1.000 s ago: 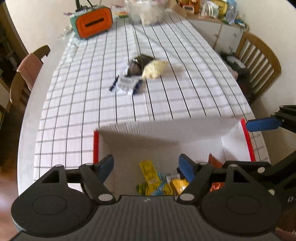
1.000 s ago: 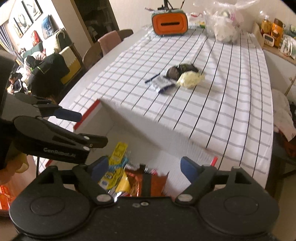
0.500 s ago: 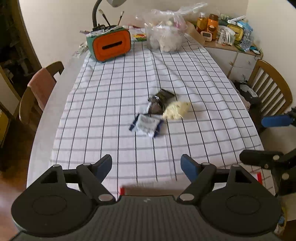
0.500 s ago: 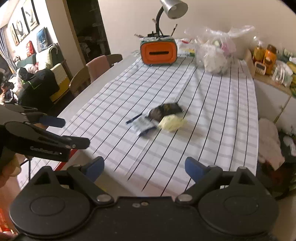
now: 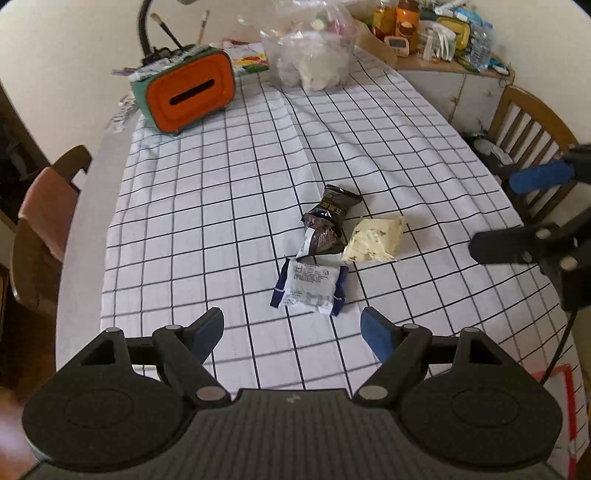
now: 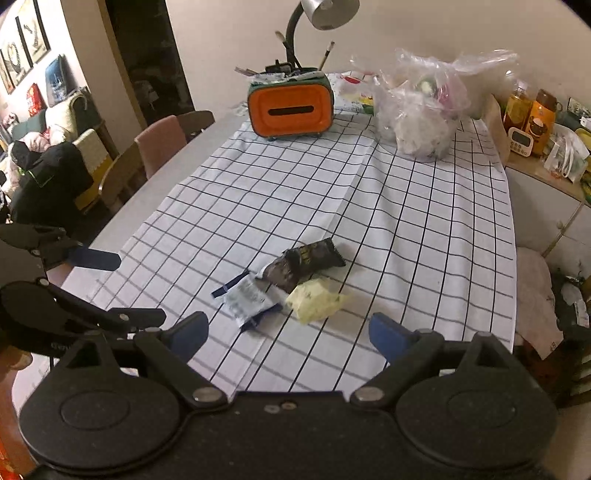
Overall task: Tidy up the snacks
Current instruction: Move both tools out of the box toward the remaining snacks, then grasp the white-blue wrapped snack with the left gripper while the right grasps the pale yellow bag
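Note:
Three snack packets lie together mid-table on the checked cloth (image 5: 207, 206): a white and blue packet (image 5: 309, 286), a dark brown packet (image 5: 327, 225) and a pale yellow packet (image 5: 373, 240). My left gripper (image 5: 291, 326) hovers just short of the white and blue packet, open and empty. In the right wrist view the white and blue packet (image 6: 249, 301), the dark packet (image 6: 303, 264) and the yellow packet (image 6: 314, 299) sit just ahead of my right gripper (image 6: 290, 328), also open and empty. The two grippers stand side by side, and each sees the other at its frame edge.
An orange tissue box (image 5: 188, 94) with brushes and a lamp (image 6: 325, 14) stand at the far end beside a clear plastic bag (image 5: 310, 55). Chairs flank the table at left (image 5: 44, 221) and right (image 5: 532, 122). A red-edged box corner (image 5: 565, 384) shows near me.
Both grippers moved away from the open box of snacks and forward over the table toward the three packets. The box has slipped almost out of view. The right jaws widened a little.

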The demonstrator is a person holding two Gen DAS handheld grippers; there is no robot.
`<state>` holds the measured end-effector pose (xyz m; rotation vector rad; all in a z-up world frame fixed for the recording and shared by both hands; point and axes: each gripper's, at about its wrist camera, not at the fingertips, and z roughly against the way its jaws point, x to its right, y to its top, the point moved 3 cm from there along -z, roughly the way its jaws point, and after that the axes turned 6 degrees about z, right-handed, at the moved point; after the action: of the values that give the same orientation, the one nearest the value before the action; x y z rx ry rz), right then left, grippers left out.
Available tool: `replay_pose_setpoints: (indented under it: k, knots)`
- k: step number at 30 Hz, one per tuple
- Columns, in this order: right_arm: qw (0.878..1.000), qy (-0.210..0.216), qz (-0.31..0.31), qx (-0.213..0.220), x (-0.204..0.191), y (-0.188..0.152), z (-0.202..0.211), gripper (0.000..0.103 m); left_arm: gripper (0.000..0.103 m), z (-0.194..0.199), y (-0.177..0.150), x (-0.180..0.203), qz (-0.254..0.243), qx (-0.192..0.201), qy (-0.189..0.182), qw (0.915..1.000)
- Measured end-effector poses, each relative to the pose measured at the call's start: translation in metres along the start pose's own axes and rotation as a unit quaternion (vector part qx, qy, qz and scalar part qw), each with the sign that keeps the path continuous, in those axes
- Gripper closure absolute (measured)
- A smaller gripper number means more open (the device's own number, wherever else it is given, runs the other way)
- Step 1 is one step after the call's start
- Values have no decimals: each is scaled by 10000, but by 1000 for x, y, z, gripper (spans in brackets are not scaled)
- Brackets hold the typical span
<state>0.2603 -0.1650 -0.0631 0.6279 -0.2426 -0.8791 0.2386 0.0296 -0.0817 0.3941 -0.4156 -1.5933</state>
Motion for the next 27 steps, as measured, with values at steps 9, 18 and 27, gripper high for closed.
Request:
replay_pose_setpoints:
  k: [9,18,27]
  knots:
    - [9988,-329,147,-341,15,24,-65,11,22,-60,11,-1,-276,-324,-61,9991]
    - [9961,-380,180,-769,23,27,-122,15,22,-111,15,9,-561,-660,-155,9961]
    - [9933,-407,128,-1078,28,17,-166,17,22,-145,15,12,-704,-858,-143,9937]
